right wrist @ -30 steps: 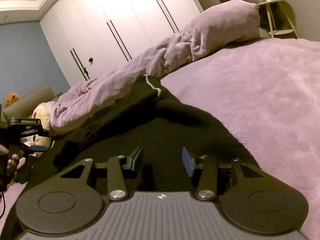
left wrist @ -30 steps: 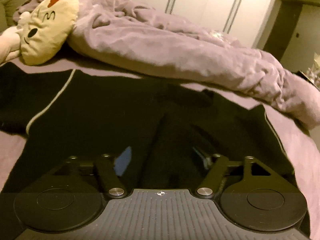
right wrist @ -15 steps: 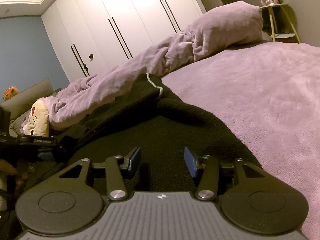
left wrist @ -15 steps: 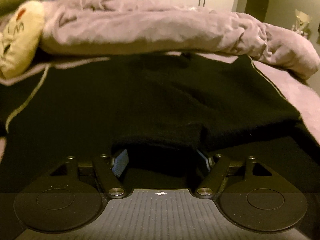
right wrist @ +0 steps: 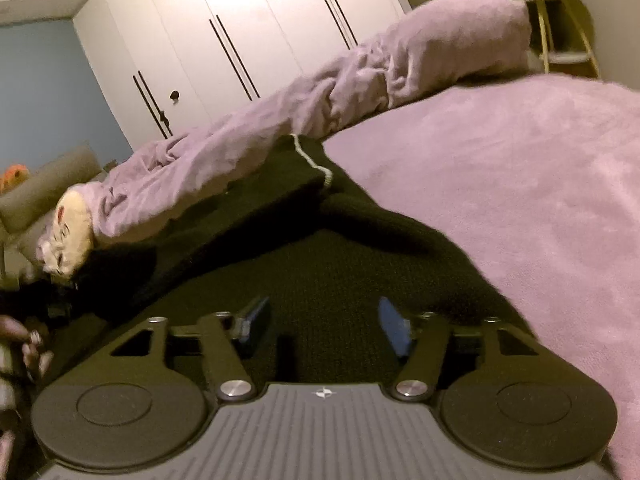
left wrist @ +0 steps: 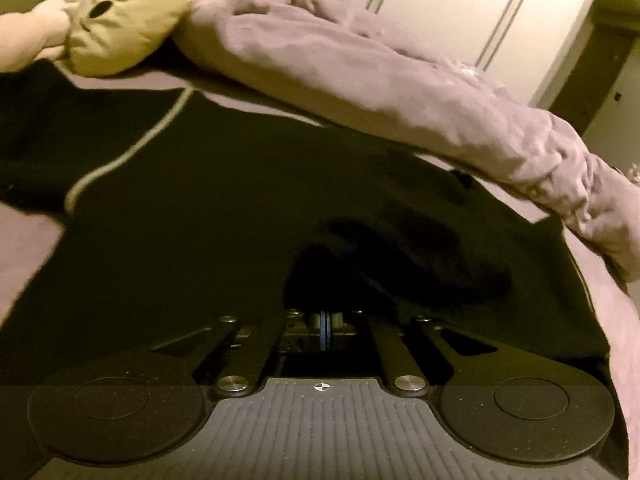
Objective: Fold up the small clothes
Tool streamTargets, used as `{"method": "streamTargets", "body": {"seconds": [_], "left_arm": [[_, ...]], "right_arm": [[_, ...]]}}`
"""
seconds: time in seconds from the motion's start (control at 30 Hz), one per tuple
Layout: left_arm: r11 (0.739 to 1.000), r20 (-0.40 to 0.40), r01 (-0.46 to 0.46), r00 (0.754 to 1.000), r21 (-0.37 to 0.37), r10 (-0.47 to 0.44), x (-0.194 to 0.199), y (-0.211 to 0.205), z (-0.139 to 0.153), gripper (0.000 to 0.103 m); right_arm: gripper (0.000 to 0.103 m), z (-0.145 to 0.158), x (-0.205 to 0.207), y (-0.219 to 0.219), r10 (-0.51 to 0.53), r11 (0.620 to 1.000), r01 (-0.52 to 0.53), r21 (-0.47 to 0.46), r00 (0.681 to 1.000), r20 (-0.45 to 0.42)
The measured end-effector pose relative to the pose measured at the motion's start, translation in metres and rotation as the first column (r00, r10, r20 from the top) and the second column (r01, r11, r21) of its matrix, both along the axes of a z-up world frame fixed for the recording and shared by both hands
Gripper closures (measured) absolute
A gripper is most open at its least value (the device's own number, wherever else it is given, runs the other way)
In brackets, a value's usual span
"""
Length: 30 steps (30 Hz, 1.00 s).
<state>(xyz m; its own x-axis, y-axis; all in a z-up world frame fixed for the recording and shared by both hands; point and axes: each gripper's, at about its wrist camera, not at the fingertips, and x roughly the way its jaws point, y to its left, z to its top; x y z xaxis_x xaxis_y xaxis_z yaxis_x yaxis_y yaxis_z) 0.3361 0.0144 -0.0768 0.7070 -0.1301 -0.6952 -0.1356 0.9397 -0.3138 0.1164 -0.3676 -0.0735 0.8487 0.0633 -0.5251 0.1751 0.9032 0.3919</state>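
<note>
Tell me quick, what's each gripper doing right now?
Left gripper: closed; whether it pinches the black garment cannot be told.
Right gripper: open, empty, over the garment.

The rolled purple blanket [left wrist: 400, 80] is lying across the bed from ten to three o'clock, closing the far side, with the plush toy [left wrist: 120, 16] blocking eleven o'clock. In the right wrist view, the bare bedspread [right wrist: 520, 200] is giving free passage toward two and three o'clock.
</note>
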Motion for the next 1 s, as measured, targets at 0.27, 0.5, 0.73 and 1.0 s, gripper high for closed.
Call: {"method": "streamTargets", "body": {"seconds": [0.27,0.5,0.73,1.0], "left_arm": [[0.995,-0.019,-0.01,1.0,-0.098,0.008,0.002,0.03,-0.008,0.051],[0.996,-0.008,0.036,0.999,-0.076,-0.036,-0.001,0.035,-0.006,0.04],[0.998,-0.023,0.019,1.0,0.066,-0.018,0.001,0.036,-0.005,0.028],[0.993,-0.049,0.047,0.998,0.11,-0.042,0.002,0.02,-0.011,0.028]], "right_arm": [[0.039,0.006,0.09,-0.003,0.014,0.938,0.001,0.347,0.999,-0.041],[0.08,-0.017,0.166,-0.011,-0.057,0.896,0.107,0.431,0.99,-0.128],[0.092,-0.002,0.176,-0.025,-0.159,0.971,0.17,0.166,0.984,-0.079],[0.093,-0.008,0.171,-0.019,-0.139,0.988,0.134,-0.074,0.988,-0.065]]}}
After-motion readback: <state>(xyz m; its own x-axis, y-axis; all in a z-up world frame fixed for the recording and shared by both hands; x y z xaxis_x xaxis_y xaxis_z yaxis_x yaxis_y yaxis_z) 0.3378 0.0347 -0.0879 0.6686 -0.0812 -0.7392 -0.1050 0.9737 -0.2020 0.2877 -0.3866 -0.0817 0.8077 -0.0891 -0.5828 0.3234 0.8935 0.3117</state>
